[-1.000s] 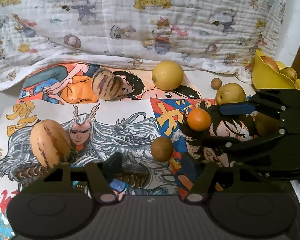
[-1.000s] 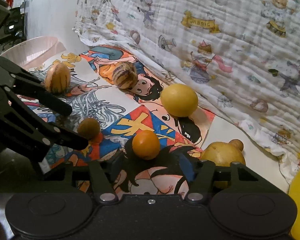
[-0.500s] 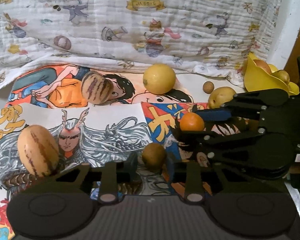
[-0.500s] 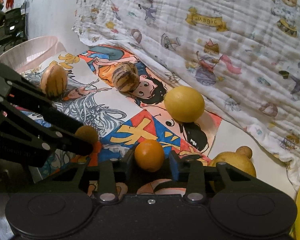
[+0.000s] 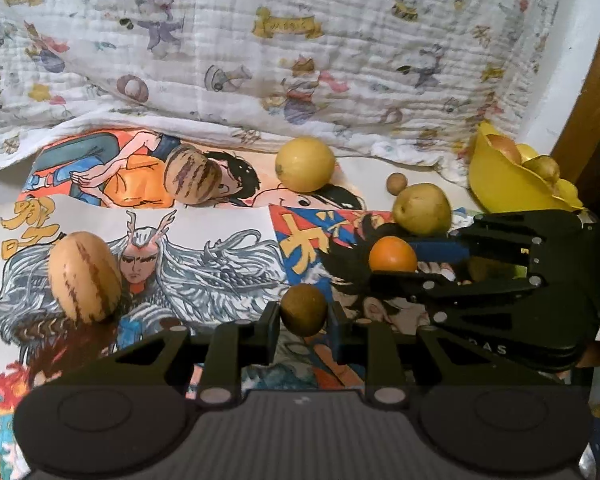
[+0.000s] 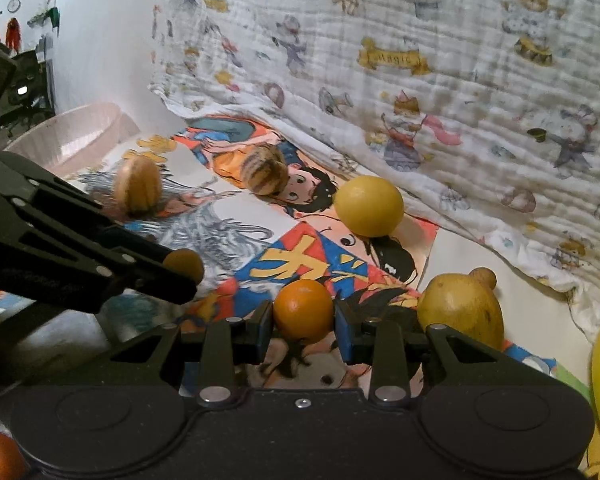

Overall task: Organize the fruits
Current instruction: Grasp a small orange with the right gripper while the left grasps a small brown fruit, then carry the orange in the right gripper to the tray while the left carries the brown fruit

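You are at the grasp step on both sides. Your left hand-held gripper (image 5: 303,316) pinches the small round brown fruit (image 5: 303,309) low over the cartoon-printed posters (image 5: 220,240); your right hand-held gripper (image 6: 302,322) pinches the small round orange (image 6: 303,314) beside the yellow-green pear (image 6: 460,312). Neither looks lifted clear yet, as far as I can judge. Next, raise both straight up, then carry them apart; the yellow flower-shaped bowl (image 5: 500,184) of fruit on your right seems one likely destination.
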The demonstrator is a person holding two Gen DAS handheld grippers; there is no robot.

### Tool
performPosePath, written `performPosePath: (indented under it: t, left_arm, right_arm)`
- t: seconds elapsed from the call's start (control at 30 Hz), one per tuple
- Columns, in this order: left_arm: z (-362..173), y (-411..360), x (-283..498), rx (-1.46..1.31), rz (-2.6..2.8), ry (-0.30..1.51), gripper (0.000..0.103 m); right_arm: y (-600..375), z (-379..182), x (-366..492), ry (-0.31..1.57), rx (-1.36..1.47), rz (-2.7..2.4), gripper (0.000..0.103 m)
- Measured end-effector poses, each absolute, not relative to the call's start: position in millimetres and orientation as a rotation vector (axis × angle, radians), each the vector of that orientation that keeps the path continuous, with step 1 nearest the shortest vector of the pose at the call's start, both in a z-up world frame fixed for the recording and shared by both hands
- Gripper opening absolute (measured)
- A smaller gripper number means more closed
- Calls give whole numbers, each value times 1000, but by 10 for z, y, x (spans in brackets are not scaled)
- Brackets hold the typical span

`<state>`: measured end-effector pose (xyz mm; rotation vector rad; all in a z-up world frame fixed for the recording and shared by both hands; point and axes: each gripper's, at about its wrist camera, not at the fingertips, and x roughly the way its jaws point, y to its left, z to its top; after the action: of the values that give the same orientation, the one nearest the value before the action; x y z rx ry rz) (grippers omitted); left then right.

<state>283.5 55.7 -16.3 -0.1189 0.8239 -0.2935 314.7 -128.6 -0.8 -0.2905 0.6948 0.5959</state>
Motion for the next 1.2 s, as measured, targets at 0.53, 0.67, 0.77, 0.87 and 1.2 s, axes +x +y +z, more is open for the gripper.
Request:
performPosePath:
  t: [0.53, 0.67, 0.77, 0.87, 1.2]
  left_arm:
    - [91, 620, 1940, -145, -266, 777, 27]
    - [123, 629, 1665, -148, -256, 766, 27]
    - [125, 613, 1478, -153, -253, 762, 27]
    - [122, 581, 1292, -152, -251, 762, 27]
    - [32, 493, 893, -152, -253, 792, 27]
  right_arm:
    - [-1604, 325, 2084, 688, -217, 612, 35]
    - [-1683, 348, 1794, 693, -211, 605, 35]
    - [-1722, 350, 1574, 699, -204, 597, 35]
    - [-1756, 343, 1386, 712, -190, 589, 35]
    - [-1836, 308, 933, 754, -156, 572, 35]
